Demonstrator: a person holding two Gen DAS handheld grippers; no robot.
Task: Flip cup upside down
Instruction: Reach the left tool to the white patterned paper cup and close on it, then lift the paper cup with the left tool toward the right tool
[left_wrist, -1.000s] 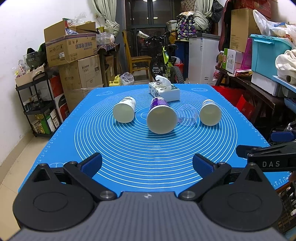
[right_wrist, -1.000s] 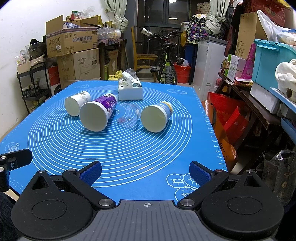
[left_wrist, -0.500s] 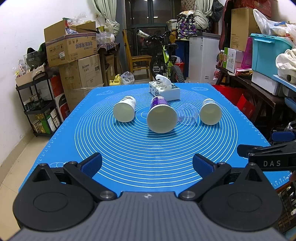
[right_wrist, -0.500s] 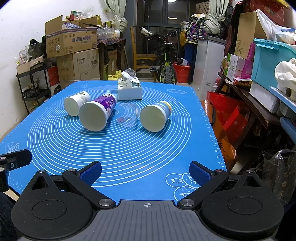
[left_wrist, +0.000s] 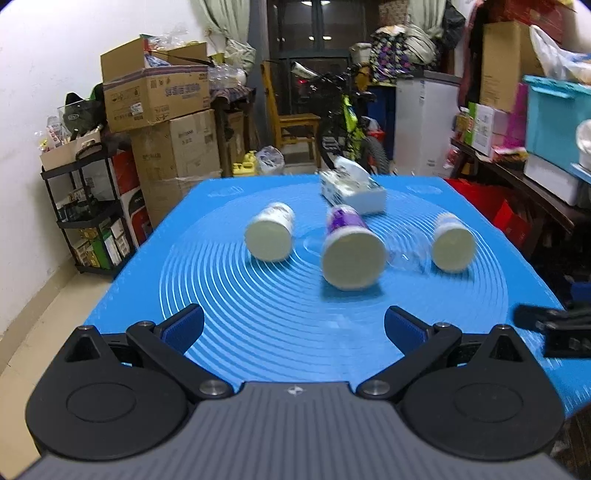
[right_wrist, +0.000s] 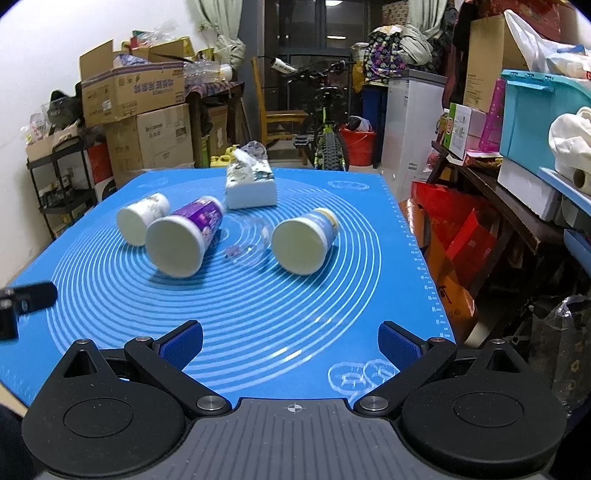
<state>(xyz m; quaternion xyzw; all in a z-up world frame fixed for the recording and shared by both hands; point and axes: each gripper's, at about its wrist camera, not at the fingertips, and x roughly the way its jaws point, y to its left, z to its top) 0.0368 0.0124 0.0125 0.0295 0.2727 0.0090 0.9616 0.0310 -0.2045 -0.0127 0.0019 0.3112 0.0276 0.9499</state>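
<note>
Several cups lie on their sides on a blue mat (left_wrist: 280, 325). In the left wrist view: a white cup (left_wrist: 269, 236) at left, a purple-labelled cup (left_wrist: 351, 254) in the middle, a clear plastic cup (left_wrist: 408, 254), and a blue-and-yellow-labelled cup (left_wrist: 452, 243) at right. The right wrist view shows the white cup (right_wrist: 142, 219), purple cup (right_wrist: 184, 236), clear cup (right_wrist: 249, 243) and blue-and-yellow cup (right_wrist: 304, 240). My left gripper (left_wrist: 293, 326) is open and empty, short of the cups. My right gripper (right_wrist: 290, 341) is open and empty near the front edge.
A tissue pack (left_wrist: 351, 190) lies behind the cups on the mat (right_wrist: 258, 314). Cardboard boxes (left_wrist: 159, 88), a black shelf (left_wrist: 85, 206), a bicycle (left_wrist: 347, 125) and a cluttered side table (right_wrist: 517, 206) surround the table. My right gripper's tip (left_wrist: 554, 326) shows at the left view's right edge.
Both grippers have moved forward toward the cups, which now look larger and slightly blurred. The cups have not moved. Both grippers stay open.
</note>
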